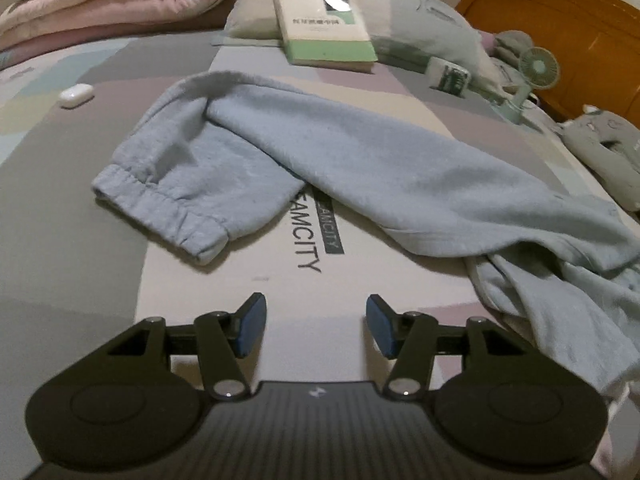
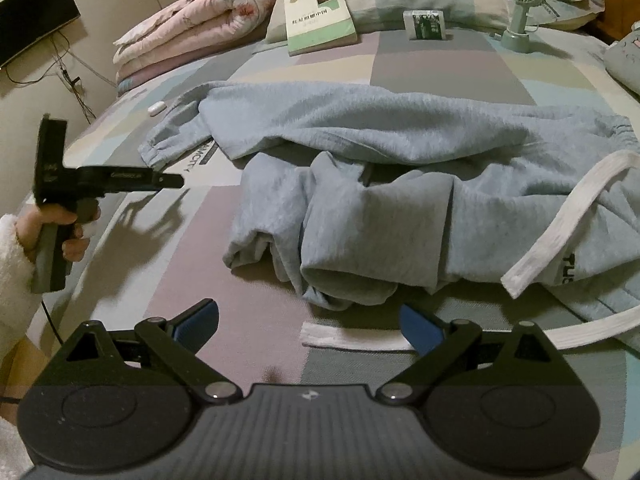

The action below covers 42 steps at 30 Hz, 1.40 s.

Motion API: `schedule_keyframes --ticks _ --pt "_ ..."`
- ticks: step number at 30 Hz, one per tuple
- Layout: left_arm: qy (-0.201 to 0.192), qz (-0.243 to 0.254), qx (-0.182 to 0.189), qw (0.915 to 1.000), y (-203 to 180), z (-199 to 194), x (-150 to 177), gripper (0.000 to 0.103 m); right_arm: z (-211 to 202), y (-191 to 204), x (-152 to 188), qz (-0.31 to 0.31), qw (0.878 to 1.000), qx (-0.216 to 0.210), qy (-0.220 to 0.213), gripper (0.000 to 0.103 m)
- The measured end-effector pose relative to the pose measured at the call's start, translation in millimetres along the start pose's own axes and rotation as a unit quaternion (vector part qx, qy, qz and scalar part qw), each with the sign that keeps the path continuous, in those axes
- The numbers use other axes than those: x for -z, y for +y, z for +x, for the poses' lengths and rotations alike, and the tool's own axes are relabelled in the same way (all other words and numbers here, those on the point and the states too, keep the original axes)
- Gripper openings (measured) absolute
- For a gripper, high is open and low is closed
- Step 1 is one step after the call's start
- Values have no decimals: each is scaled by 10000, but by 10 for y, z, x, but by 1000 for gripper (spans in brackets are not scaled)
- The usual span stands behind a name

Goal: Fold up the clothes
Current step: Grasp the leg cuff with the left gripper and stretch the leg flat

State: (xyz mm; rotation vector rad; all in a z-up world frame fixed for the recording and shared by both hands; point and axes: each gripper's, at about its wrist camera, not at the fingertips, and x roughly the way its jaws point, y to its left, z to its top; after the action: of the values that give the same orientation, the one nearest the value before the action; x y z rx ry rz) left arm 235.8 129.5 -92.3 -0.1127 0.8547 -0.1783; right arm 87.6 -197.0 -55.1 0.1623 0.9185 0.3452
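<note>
Both of your grippers stood with their jaws apart and nothing between the blue pads: from the left wrist view, your left gripper [image 1: 316, 326] hovered over the patchwork bedsheet [image 1: 80, 216] just short of the light blue sweatpants [image 1: 360, 172], whose cuffed leg [image 1: 160, 204] lay folded across the printed lettering, with a book [image 1: 324, 24] and a white earbud case [image 1: 76, 95] farther up the bed. From the right wrist view, your right gripper [image 2: 308, 324] was poised over a white drawstring [image 2: 352, 340] lying flat on the sheet, just before the bunched sweatpants, while your left hand [image 2: 60, 228] held its gripper off to the left, apart from the cloth.
</note>
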Motion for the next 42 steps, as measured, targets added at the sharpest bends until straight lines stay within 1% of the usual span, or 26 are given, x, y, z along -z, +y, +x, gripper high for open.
schedule_keyframes --ticks 2,4,6,8,10,12,13,14,17,21,22,23,24,25,26,28,31,35,38,42 --pt "-146 -96 -3 9998 44 90 -69 58 9 2 9 -16 10000 43 15 100" --pt "-253 -241 -53 9994 95 160 -144 58 12 -5 17 -20 10000 86 22 100" --pt "-323 -489 -122 9982 169 212 -216 58 1 -34 19 7 9999 130 8 100" --pt "-374 -782 -87 9962 244 221 -254 58 -3 -68 24 48 9999 155 3 100" --pt "-372 -1044 -165 9937 311 206 -257 56 5 -94 31 73 9998 166 18 100" --pt "-504 -1304 -192 9900 400 187 -241 50 20 -109 36 87 9998 169 37 100" --pt "-571 -1486 -180 9871 465 187 -239 46 28 -117 38 95 9998 170 47 100" --pt "-640 -1699 -141 9833 538 189 -235 45 36 -125 40 102 9998 172 56 100" --pt "-795 -2381 73 9679 752 232 -261 45 48 -134 36 117 9998 177 60 100" --pt "-975 -3012 72 9485 921 309 -325 45 60 -139 34 132 9997 208 63 100" --pt "-1011 -3114 31 9449 948 330 -344 45 62 -144 34 133 9996 225 67 100" --pt "-1046 -3195 -27 9418 969 351 -366 42 65 -150 35 137 9996 241 74 100" --pt "-1063 -3231 -123 9403 982 369 -386 37 68 -157 35 143 9995 255 81 100" --pt "-1054 -3222 -244 9405 992 385 -403 19 71 -164 36 149 9995 269 89 100" --pt "-1034 -3203 -366 9409 1003 401 -420 12 75 -168 37 153 9994 281 97 100" --pt "-993 -3164 -610 9414 1024 433 -454 7 80 -171 38 145 9994 290 105 100" --pt "-1027 -2887 -992 9467 1010 427 -568 4 83 -162 34 104 9994 299 110 100" --pt "-1111 -2456 -1450 9520 1086 349 -764 4 87 -150 30 45 9994 312 113 100" --pt "-1190 -2124 -1871 9517 1173 244 -900 3 102 -149 23 43 9994 334 123 100" --pt "-1240 -1852 -2351 9461 1347 110 -1042 3 137 -133 11 24 9992 355 168 100"
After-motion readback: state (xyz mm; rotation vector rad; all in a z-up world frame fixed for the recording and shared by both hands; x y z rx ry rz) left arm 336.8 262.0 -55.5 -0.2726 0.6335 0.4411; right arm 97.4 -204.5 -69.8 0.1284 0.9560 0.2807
